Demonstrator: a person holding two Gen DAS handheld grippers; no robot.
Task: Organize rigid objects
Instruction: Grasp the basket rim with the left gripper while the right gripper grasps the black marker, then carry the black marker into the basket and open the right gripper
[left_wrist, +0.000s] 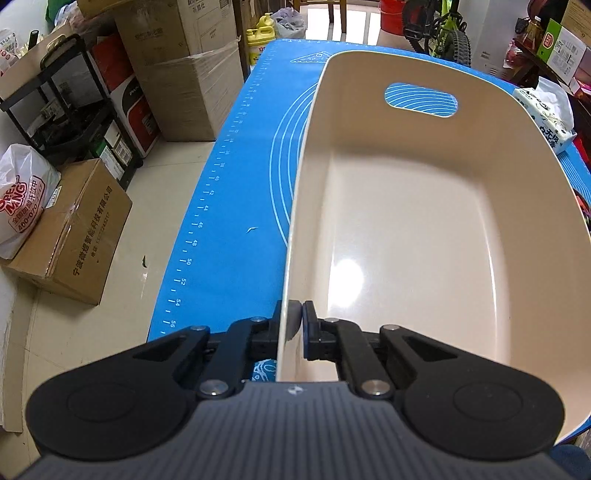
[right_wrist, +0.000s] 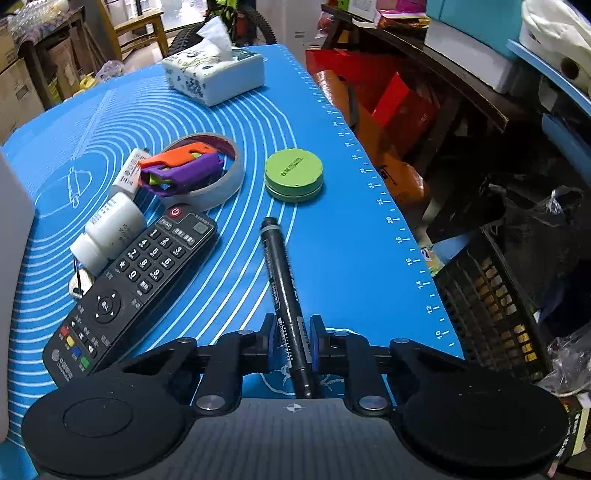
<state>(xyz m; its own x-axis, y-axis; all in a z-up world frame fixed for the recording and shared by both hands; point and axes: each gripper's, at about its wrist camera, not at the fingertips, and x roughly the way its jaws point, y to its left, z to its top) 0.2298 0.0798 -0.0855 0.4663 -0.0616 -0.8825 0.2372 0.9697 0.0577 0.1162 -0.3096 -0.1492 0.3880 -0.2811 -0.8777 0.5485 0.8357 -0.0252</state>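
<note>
Item: black marker pen (right_wrist: 284, 291), lying lengthwise on the blue mat (right_wrist: 351, 236) near its right edge, cap end pointing away toward the far edge. Right gripper (right_wrist: 293, 341) clamps the barrel close to its near end, a pad on each side. Handling, by judgement: light, stiff, smooth round barrel, so it may roll or swing in the pads; a hold nearer mid-barrel would balance better. Item: cream plastic basin (left_wrist: 424, 229), empty, standing on the mat toward its left edge, handle slot in the far wall. Left gripper (left_wrist: 298, 314) is pinched tight on the thin near-left rim, one pad outside, one inside. Likely light and fairly rigid, glossy and slippery; the rim may flex if lifted by one point. Other stock on the mat: remote control (right_wrist: 136, 284), white bottle (right_wrist: 109, 229), keys (right_wrist: 79, 284), tape ring (right_wrist: 218, 184) with orange-and-purple toy (right_wrist: 181, 168) across it, green round tin (right_wrist: 294, 173), tissue box (right_wrist: 216, 75) at the far edge.
</note>
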